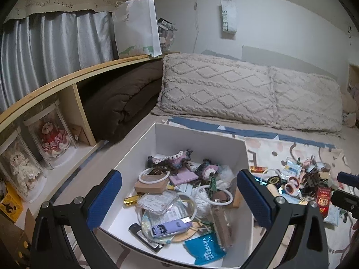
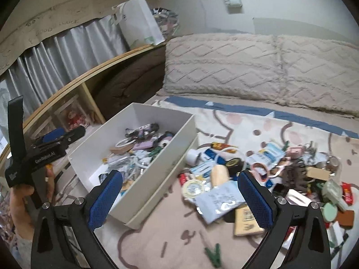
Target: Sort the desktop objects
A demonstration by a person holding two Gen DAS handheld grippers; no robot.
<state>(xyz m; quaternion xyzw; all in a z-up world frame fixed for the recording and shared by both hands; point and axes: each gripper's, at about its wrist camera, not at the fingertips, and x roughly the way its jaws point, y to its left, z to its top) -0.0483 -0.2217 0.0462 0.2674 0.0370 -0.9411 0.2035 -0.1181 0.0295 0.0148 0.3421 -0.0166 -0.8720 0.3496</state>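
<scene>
A white box (image 1: 197, 137) holds many small items: rings, packets, a purple device, crocheted pieces. It also shows in the right wrist view (image 2: 154, 165). My left gripper (image 1: 179, 199) is open and empty, hovering over the box; it appears at the left in the right wrist view (image 2: 58, 139). A pile of loose small objects (image 2: 258, 172) lies on the patterned blanket right of the box, also in the left wrist view (image 1: 300, 179). My right gripper (image 2: 179, 199) is open and empty above a pale blue packet (image 2: 221, 201) at the pile's near edge.
Two tufted pillows (image 1: 246, 92) line the back. A wooden shelf (image 1: 67, 78) on the left holds doll cases (image 1: 51, 134) and a brown folded blanket (image 1: 121, 98). A green clothes peg (image 2: 214, 255) lies on the blanket near me.
</scene>
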